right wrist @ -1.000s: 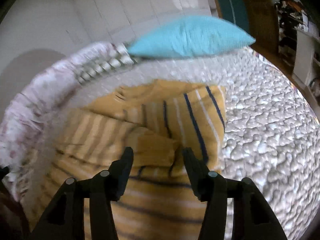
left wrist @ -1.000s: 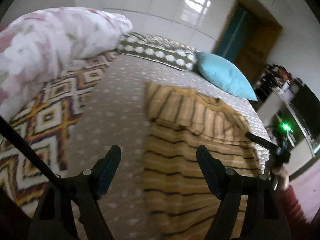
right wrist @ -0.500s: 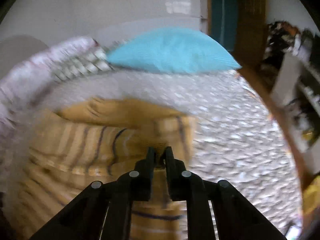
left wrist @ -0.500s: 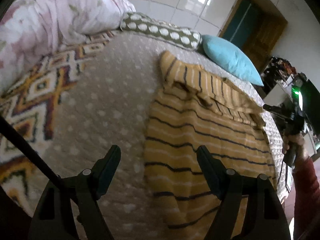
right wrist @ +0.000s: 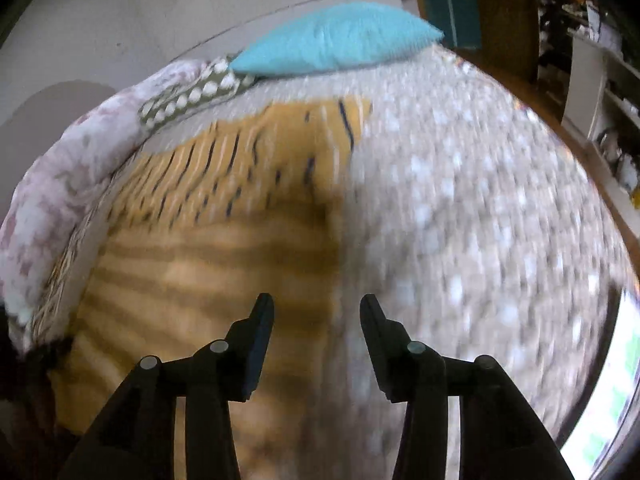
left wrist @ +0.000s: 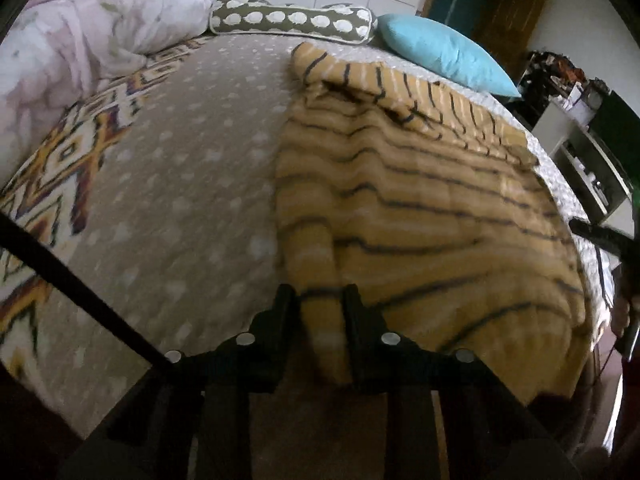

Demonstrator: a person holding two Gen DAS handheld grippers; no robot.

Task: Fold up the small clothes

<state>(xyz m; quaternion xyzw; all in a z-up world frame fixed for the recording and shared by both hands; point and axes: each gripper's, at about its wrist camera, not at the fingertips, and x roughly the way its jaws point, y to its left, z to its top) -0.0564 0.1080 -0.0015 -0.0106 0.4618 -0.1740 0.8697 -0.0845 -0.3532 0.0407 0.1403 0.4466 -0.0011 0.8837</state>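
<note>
A yellow garment with dark and white stripes lies spread on the dotted grey bedspread, its far edge folded over. My left gripper is shut on the garment's near left edge, pinching a bunched strip of cloth. My right gripper is open and empty, hovering over the garment's right edge where it meets the bedspread. The right wrist view is motion-blurred. The right gripper also shows at the right edge of the left wrist view.
A pink floral duvet, a dotted olive bolster and a blue pillow lie at the bed's head. A patterned blanket lies on the left. Shelves and a door stand past the bed's right side.
My left gripper has closed on the garment's near left edge. My right gripper was shut on the cloth half a second ago; it has opened, let go and pulled back.
</note>
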